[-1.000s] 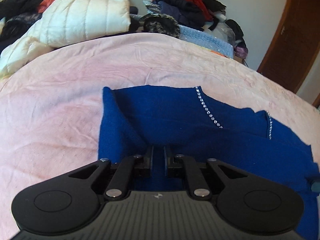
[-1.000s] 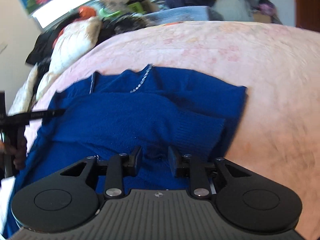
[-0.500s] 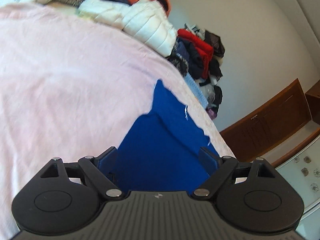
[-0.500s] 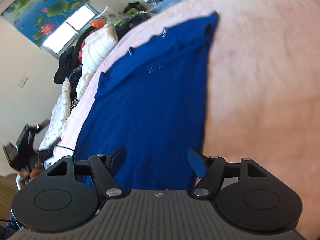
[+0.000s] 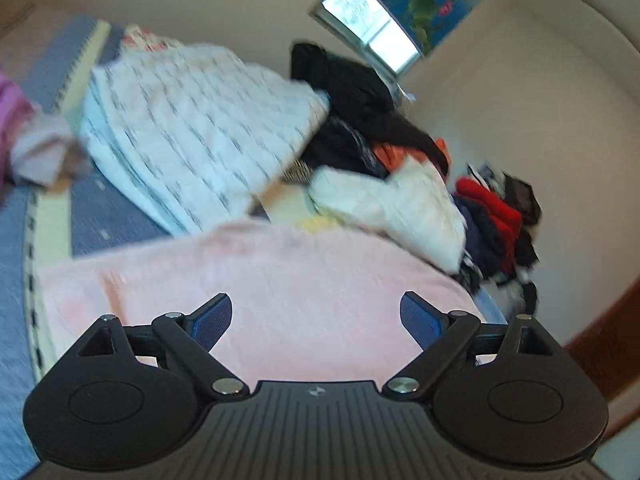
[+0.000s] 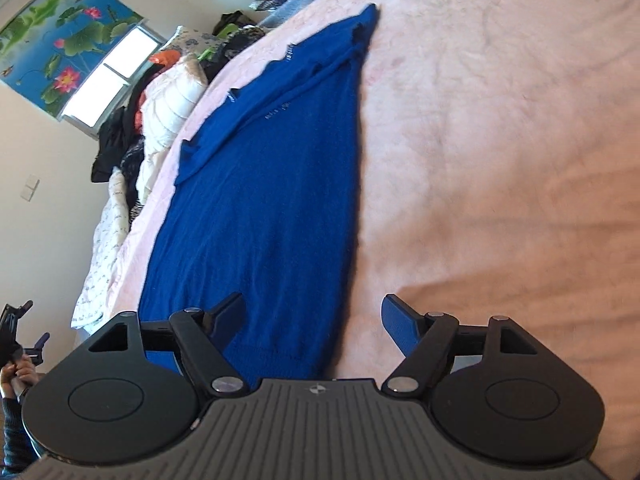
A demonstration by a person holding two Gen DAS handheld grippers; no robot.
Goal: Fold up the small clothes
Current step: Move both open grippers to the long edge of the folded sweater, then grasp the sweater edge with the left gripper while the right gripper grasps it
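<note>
Here, blue sweater (image 6: 272, 200) lies flat on pink blanket (image 6: 500, 160); both jaws opening, empty.

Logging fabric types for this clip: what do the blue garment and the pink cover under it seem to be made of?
Blue sweater: looks like knitted yarn, matte, with fine vertical ribbing and a ribbed hem; fibre unclear. Pink bed cover: seems a soft, fuzzy plush or fleece, matte, with a faint mottled nap and shallow wrinkles.

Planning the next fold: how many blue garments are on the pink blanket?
1: the blue sweater lies flat on the pink blanket, ahead of the right gripper. The left view shows none.
</note>
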